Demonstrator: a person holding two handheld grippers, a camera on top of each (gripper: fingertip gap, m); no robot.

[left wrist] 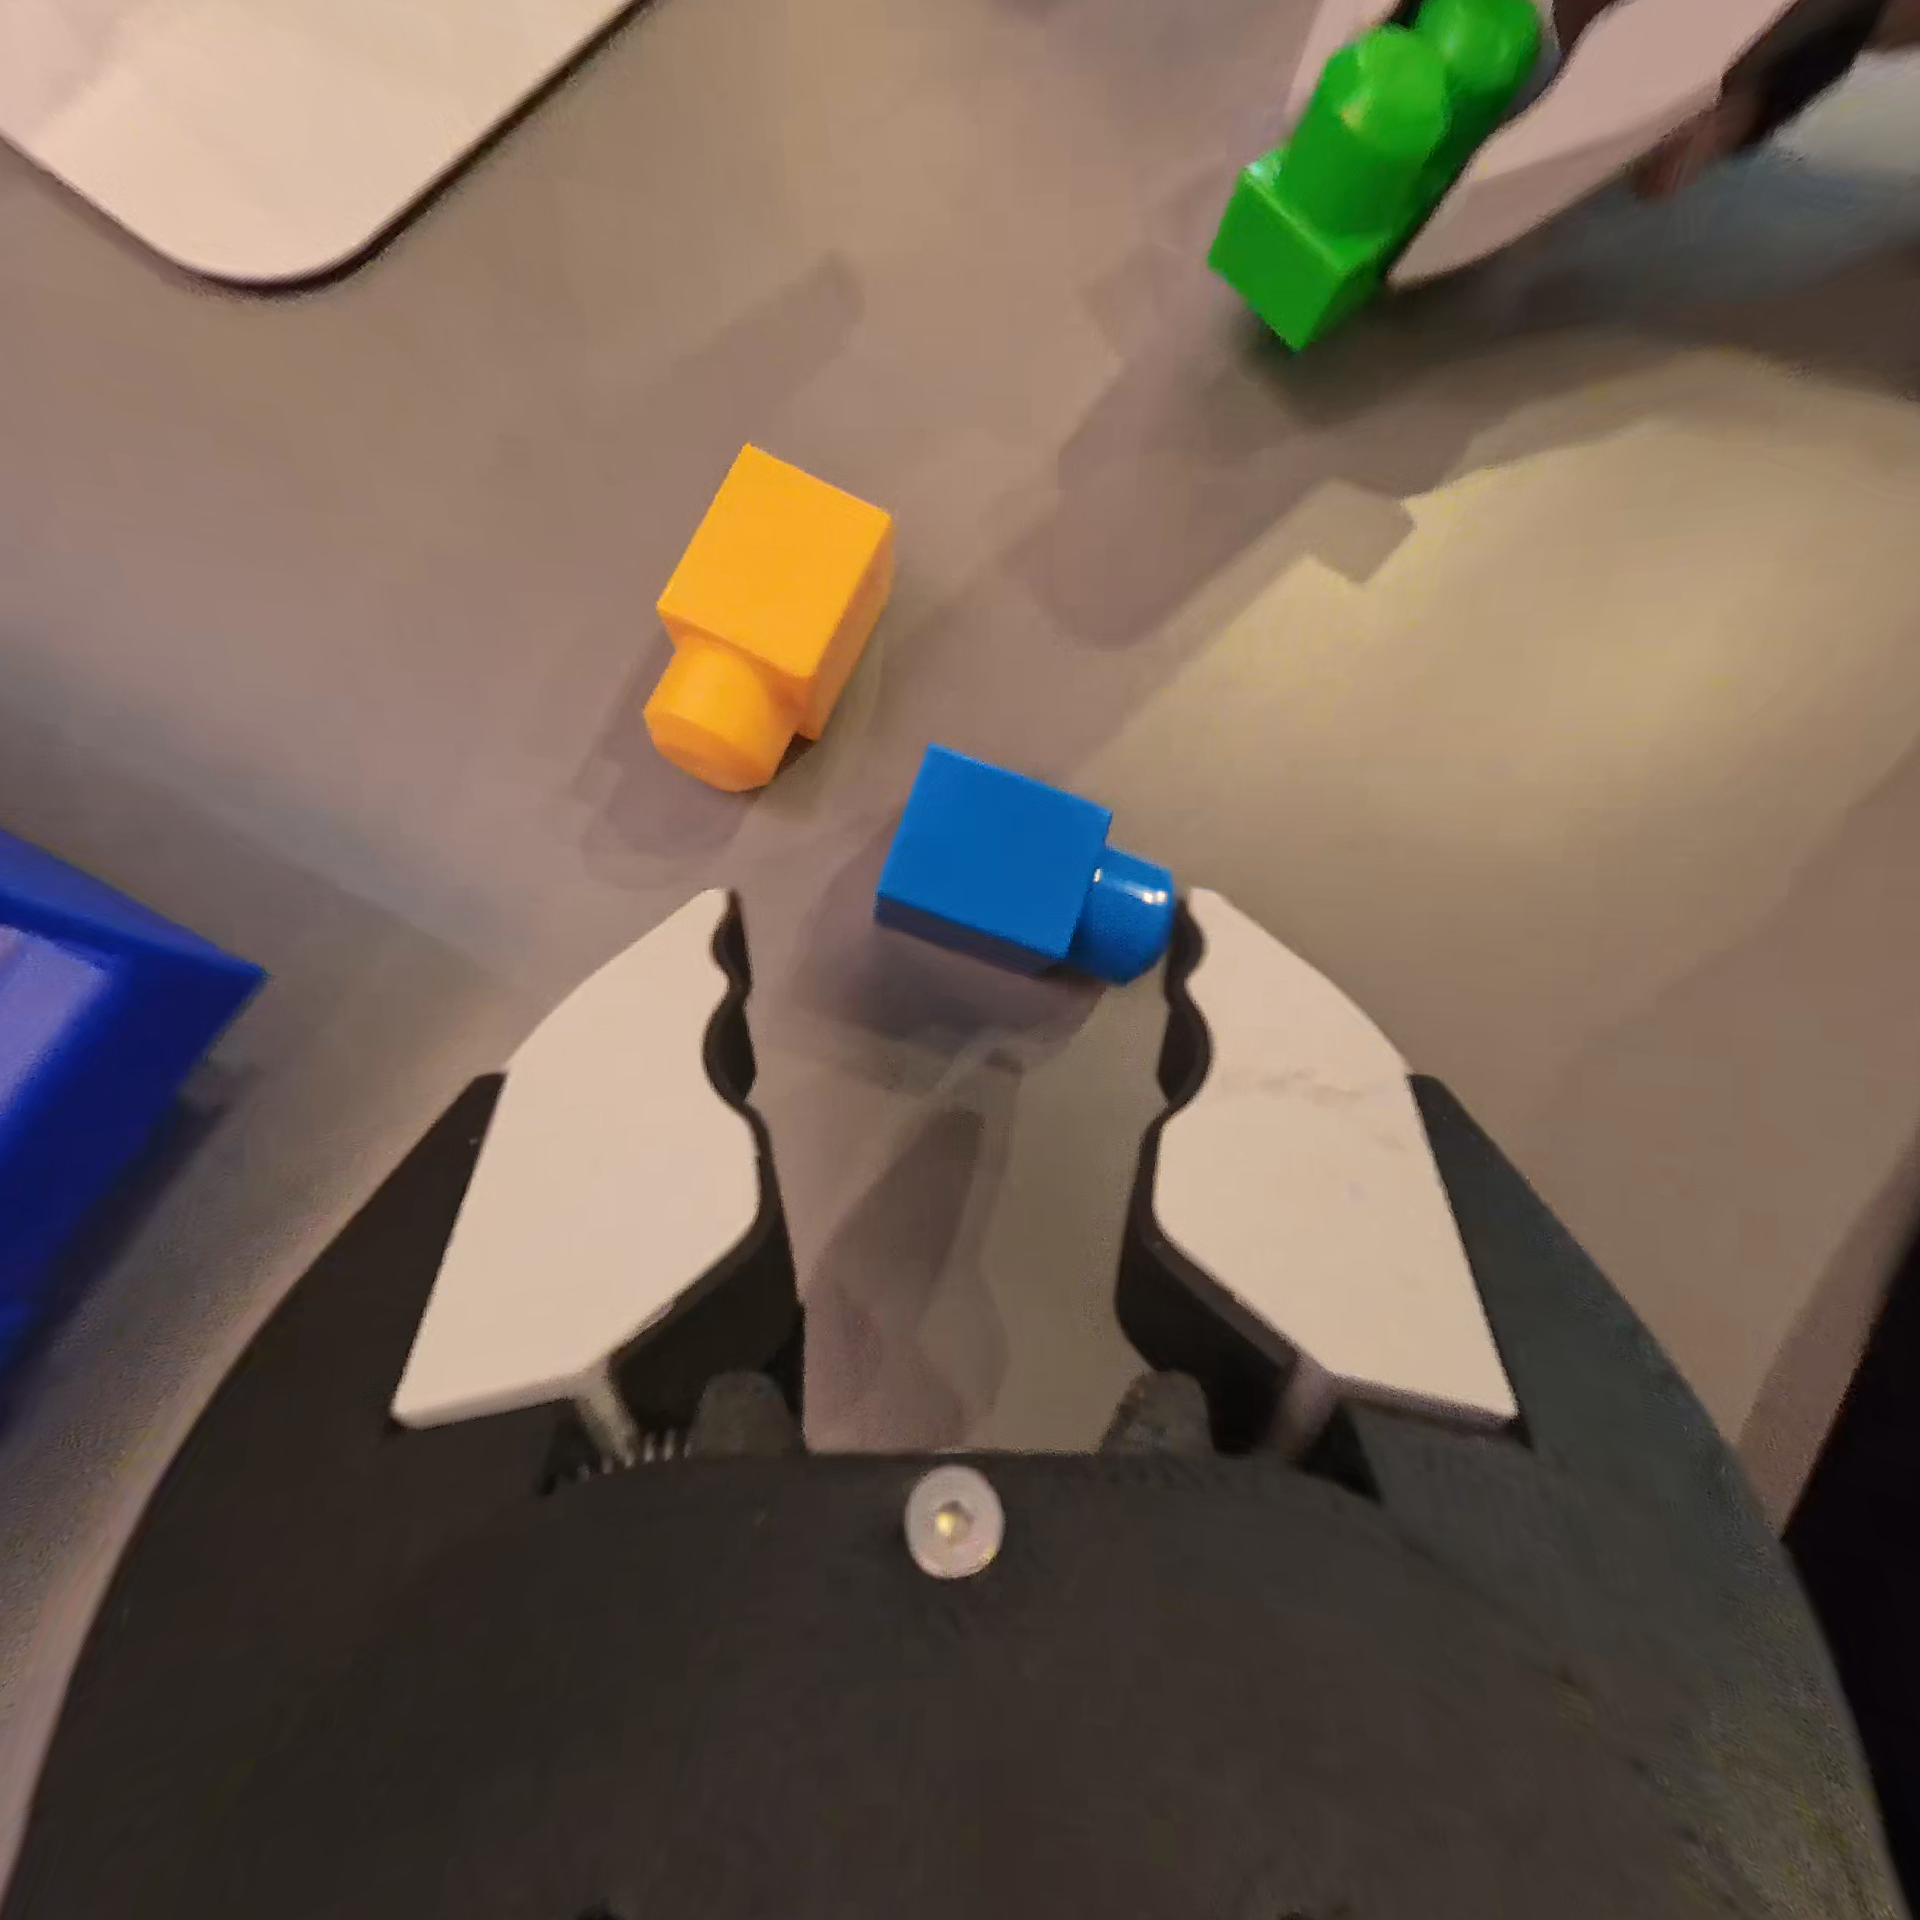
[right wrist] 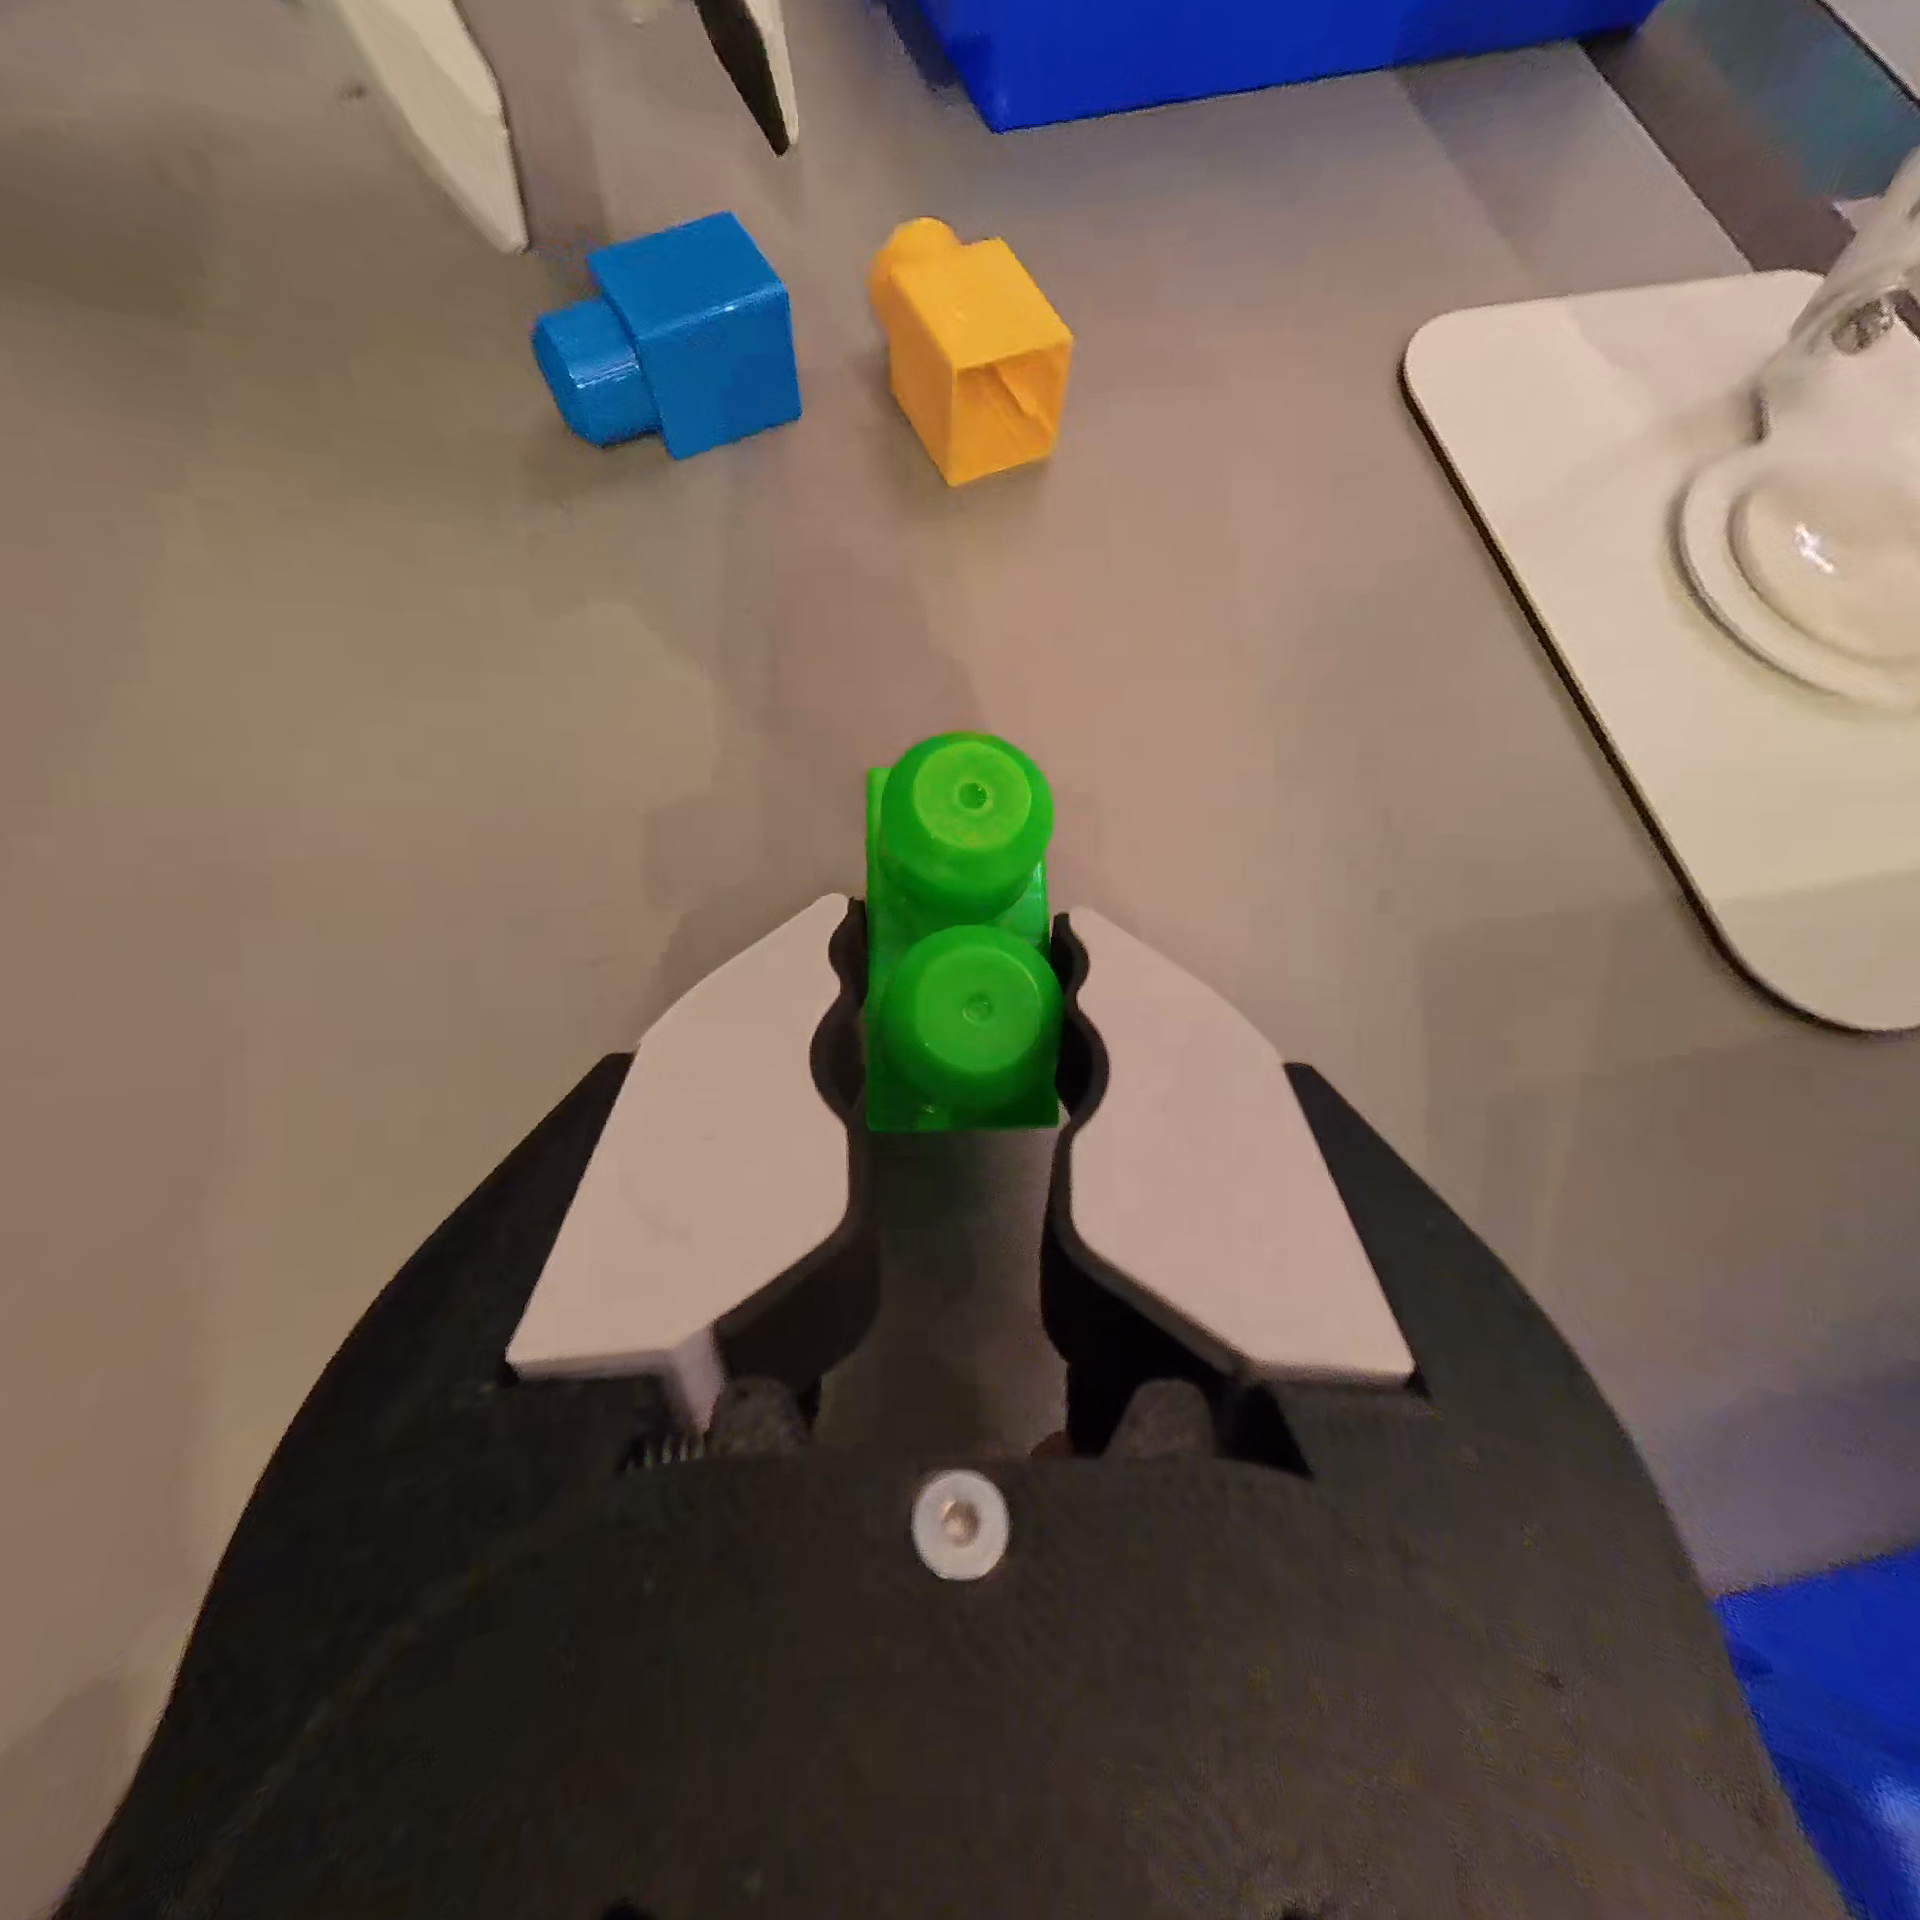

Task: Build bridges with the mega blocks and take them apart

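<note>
Nearest, a green block with two studs is clamped between the pads of the right gripper, above the grey table. The left gripper is spread wide, nothing gripped. Beyond it, a blue block and an orange block are laid on their sides, close together. Farthest, a blue bin is seen.

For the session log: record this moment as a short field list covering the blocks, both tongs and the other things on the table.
green block: two-stud block, clamped between the pads of the right tongs, studs towards the camera
blue block: single-stud block, lying on its side on the grey table
orange block: single-stud block, on its side beside the blue block, apart from it
left tongs: open, holding nothing, just short of the blue block
other items: blue bin; white base plate carrying a clear glass piece
</note>
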